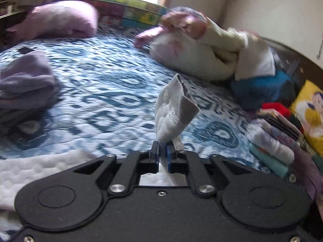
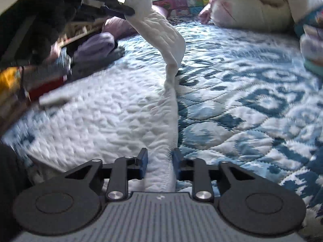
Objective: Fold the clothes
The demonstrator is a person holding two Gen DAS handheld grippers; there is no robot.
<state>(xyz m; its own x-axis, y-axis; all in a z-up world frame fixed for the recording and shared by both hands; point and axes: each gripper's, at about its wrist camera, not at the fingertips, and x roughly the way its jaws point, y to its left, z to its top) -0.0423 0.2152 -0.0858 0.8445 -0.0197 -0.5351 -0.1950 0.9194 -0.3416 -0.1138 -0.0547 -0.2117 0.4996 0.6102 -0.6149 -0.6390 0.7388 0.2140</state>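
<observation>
A white textured garment [image 2: 113,109] lies spread on the blue-and-white patterned quilt [image 2: 242,92]. My left gripper [image 1: 162,153] is shut on one end of it [image 1: 171,111], which sticks up past the fingertips. In the right wrist view the left gripper [image 2: 127,12] holds that end lifted at the upper left, and the cloth hangs down in a strip to the bed. My right gripper [image 2: 159,161] is open, its jaws on either side of the garment's hemmed edge [image 2: 161,167] near the bed surface, not closed on it.
A purple pillow [image 1: 60,20] and a white-and-pink bundle [image 1: 193,46] lie at the far side of the bed. Purple folded clothes [image 1: 24,80] lie at the left. A stack of folded clothes [image 1: 272,141] and a blue item [image 1: 260,88] sit at the right.
</observation>
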